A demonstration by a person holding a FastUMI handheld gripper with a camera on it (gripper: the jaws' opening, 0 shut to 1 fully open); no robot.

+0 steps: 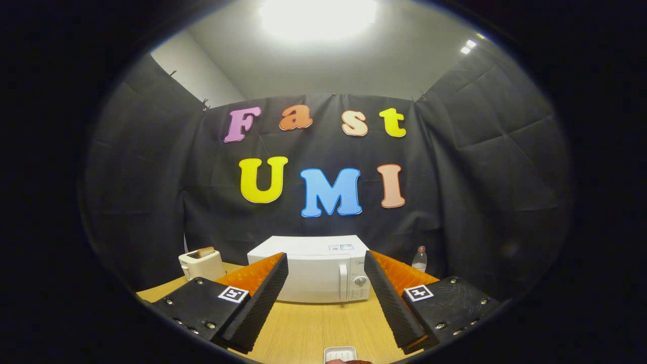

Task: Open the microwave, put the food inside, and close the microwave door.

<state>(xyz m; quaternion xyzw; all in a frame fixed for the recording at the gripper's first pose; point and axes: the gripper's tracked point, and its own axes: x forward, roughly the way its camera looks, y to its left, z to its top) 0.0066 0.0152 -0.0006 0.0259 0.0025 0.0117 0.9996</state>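
Note:
A white microwave (316, 273) stands on the wooden table (313, 323) beyond my fingers, its door shut, with a vertical handle (343, 283) and a round knob (360, 281) on its right side. My gripper (326, 275) is open, its fingers spread wide with nothing between them, well short of the microwave. A small white tray with food (340, 354) lies on the table near me, below and between the fingers; just its far edge is visible.
A white toaster (201, 263) with a slice of bread in it stands left of the microwave. A clear plastic bottle (419, 259) stands to the microwave's right, behind the right finger. Black cloth walls close in the table at the back and sides.

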